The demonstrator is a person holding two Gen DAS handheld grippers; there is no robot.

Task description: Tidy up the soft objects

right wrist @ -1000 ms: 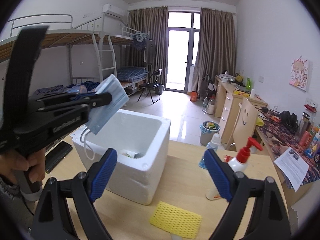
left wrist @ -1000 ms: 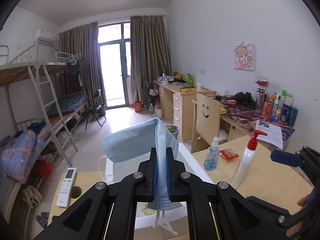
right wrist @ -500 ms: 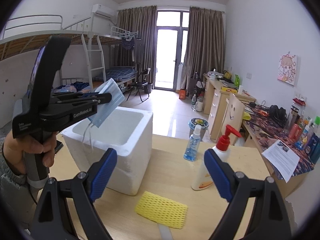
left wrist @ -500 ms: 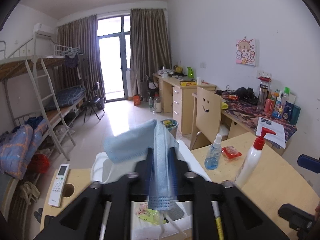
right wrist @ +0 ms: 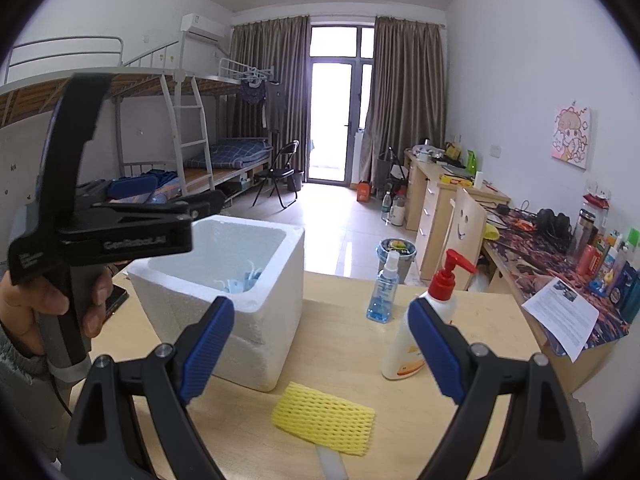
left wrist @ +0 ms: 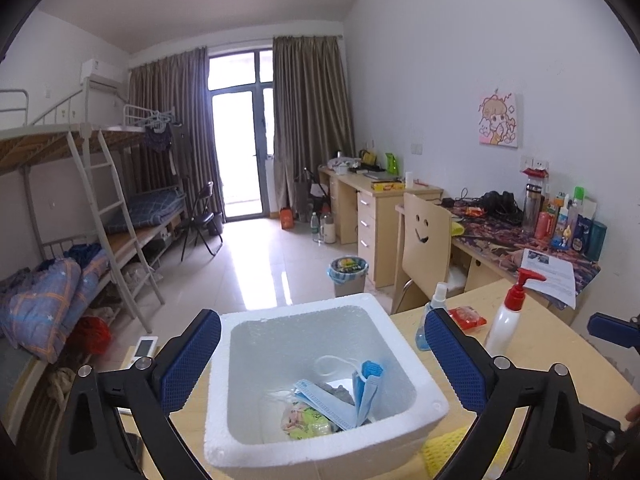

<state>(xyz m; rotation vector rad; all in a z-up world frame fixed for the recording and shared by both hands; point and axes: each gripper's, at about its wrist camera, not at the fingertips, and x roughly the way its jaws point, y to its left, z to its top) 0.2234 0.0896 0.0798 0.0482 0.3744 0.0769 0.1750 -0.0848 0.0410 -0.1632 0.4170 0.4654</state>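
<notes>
Mask (left wrist: 336, 400) in box (left wrist: 320, 446), left tool (left wrist: 320, 360) opening empty; right tool (right wrist: 320, 352), wide and empty, should pinch sponge (right wrist: 324, 418) low.

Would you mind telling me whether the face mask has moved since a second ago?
Yes. The mask has dropped from the opening left gripper down into the foam box.

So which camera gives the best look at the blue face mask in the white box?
The left wrist view: it looks down into the foam box, showing the face mask lying crumpled inside. The right wrist view catches only a sliver over the rim.
</notes>
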